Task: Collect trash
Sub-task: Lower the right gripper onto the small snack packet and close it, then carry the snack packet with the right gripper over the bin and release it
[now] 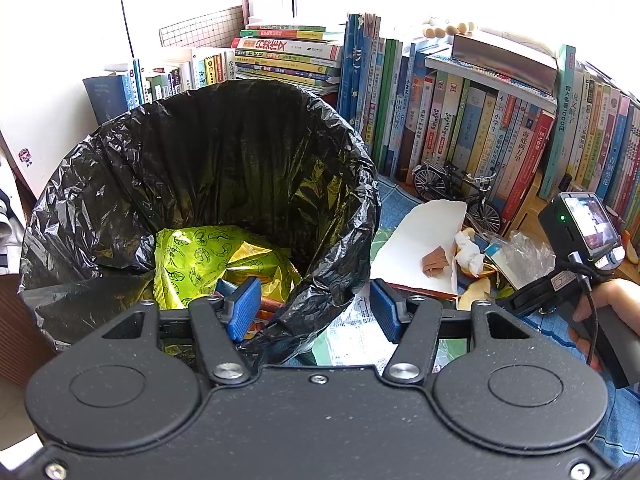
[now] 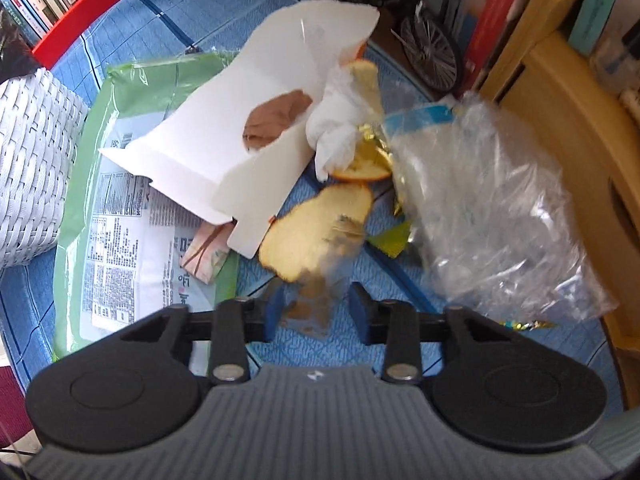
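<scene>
The right gripper (image 2: 316,312) hangs with jaws apart and empty, just short of the pale, curled orange peel (image 2: 316,232) lying ahead of them on the blue-clothed worktop (image 2: 168,24). Closing here would likely catch the crinkled clear plastic bag (image 2: 492,208) beside it instead. The left gripper (image 1: 312,312), jaws apart, straddles the rim of the black-lined bin (image 1: 240,152).

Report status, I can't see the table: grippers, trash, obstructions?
Left gripper open at bin liner rim. Right gripper open, empty, over peel. Clear bag alongside.
</scene>
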`<state>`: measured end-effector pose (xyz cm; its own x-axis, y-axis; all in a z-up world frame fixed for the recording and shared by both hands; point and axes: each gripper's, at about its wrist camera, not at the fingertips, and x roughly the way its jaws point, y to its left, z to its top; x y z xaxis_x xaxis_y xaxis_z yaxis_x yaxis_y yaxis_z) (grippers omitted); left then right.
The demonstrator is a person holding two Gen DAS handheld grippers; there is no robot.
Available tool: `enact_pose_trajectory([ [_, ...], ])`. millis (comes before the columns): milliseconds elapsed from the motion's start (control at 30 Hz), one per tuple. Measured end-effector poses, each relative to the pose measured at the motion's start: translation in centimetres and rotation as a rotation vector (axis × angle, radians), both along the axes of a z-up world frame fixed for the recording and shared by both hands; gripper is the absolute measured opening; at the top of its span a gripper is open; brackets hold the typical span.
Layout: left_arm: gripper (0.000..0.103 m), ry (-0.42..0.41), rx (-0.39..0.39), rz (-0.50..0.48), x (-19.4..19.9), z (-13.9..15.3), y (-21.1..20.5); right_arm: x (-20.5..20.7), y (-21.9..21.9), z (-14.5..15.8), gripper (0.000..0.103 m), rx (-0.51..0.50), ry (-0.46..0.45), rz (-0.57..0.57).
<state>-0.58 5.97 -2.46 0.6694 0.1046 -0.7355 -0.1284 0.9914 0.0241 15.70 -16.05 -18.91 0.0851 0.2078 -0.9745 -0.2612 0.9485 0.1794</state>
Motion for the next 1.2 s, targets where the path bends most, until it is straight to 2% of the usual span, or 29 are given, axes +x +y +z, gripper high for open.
enact_pose_trajectory([
  [67,0.056,-0.002,0.000,-0.001,-0.1,0.0,0.0,0.1,0.0,0.5,0.024,0.002,-0.011,-0.009],
  [200,0.056,-0.001,0.000,0.001,-0.1,0.0,0.1,0.6,0.6,3.5,0.022,0.051,-0.089,-0.023],
  [333,0.056,-0.001,0.004,0.002,-0.1,0.0,0.1,0.4,2.2,8.6,0.020,0.155,-0.194,-0.009],
  [533,0.056,0.000,0.007,0.002,0.0,0.1,-0.1,-0.2,4.4,16.8,0.020,0.342,-0.331,0.084],
  [700,0.056,0.000,0.007,0.002,-0.1,0.1,-0.1,-1.3,6.1,21.3,0.020,0.462,-0.408,0.149],
  [900,0.056,0.000,0.006,0.004,-0.1,0.1,-0.1,-2.6,7.6,23.6,0.020,0.573,-0.425,0.229],
  [1200,0.056,-0.001,0.005,0.003,-0.3,0.2,0.0,-4.5,10.9,24.0,0.020,0.634,-0.383,0.370],
])
